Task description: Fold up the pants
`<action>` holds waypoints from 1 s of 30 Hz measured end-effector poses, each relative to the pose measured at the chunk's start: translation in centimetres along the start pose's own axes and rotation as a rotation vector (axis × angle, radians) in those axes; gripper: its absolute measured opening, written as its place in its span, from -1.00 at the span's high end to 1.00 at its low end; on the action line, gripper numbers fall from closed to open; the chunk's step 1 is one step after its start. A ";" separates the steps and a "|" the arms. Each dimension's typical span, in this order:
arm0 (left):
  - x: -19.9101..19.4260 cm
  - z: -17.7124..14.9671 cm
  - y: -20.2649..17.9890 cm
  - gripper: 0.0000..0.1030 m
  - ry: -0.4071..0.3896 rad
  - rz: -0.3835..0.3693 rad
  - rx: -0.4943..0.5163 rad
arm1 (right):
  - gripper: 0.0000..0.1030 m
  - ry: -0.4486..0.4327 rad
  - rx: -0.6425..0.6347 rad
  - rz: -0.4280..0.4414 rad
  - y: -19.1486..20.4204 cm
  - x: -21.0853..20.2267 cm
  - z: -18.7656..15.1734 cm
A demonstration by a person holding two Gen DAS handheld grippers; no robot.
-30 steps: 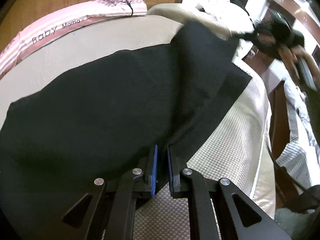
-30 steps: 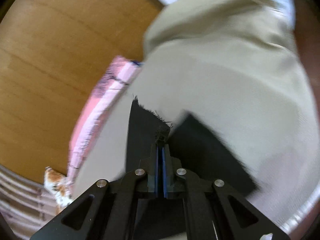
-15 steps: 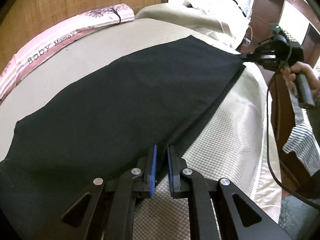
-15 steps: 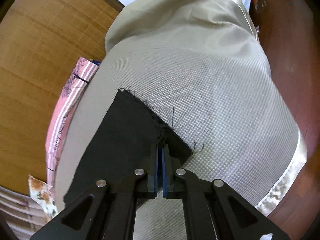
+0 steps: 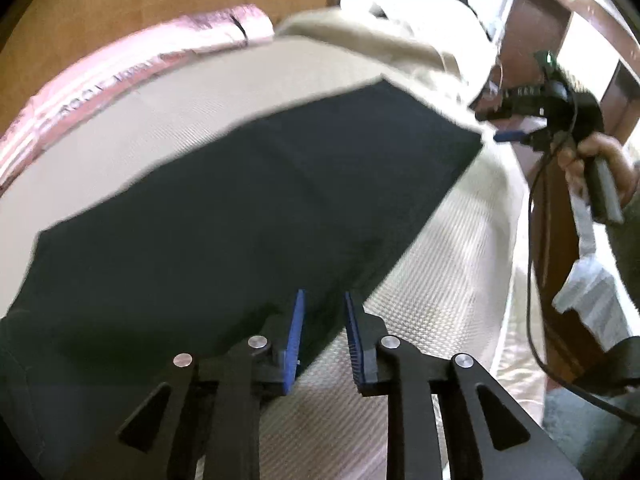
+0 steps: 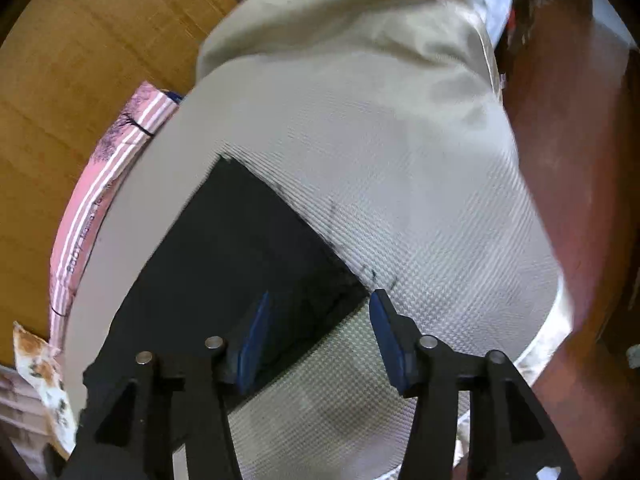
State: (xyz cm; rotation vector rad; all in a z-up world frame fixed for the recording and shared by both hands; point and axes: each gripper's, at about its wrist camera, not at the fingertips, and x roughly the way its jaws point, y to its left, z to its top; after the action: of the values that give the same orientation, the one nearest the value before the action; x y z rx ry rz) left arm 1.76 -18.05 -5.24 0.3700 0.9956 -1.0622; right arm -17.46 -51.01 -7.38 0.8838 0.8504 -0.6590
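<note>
Black pants (image 5: 248,216) lie flat and folded lengthwise on a beige textured bed cover (image 5: 440,272). My left gripper (image 5: 322,316) is open, its blue pads just above the pants' near edge, holding nothing. My right gripper (image 6: 316,320) is open over the frayed hem corner of the pants (image 6: 240,248), clear of the cloth. It also shows in the left wrist view (image 5: 532,120), held in a hand beyond the far end of the pants.
A pink striped baby blanket (image 5: 120,76) runs along the bed's far side by a wooden wall (image 6: 80,60). A bunched beige cover (image 6: 360,32) lies past the pants. A dark wooden bed frame (image 6: 568,160) borders the right side.
Both grippers have opened and let go of the pants. The right gripper has pulled back from the hem corner. The pants now lie flat on the bed.
</note>
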 end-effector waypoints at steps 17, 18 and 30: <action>-9.3 -10.3 18.1 0.17 -0.064 0.403 -0.528 | 0.05 0.468 -0.734 0.487 36.9 9.2 -11.1; -9.1 -11.2 18.3 0.17 -0.058 0.382 -0.553 | 0.05 0.495 -0.778 0.505 39.3 10.1 -12.4; -10.4 -14.3 17.9 0.18 -0.109 0.316 -0.596 | 0.75 0.755 -0.901 0.565 47.6 17.0 -17.8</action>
State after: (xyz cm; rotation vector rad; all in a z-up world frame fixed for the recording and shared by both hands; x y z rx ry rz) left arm 8.65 5.99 -7.72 -0.0230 1.0628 -0.4613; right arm 22.24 -15.07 -9.77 0.4665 1.3271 0.5912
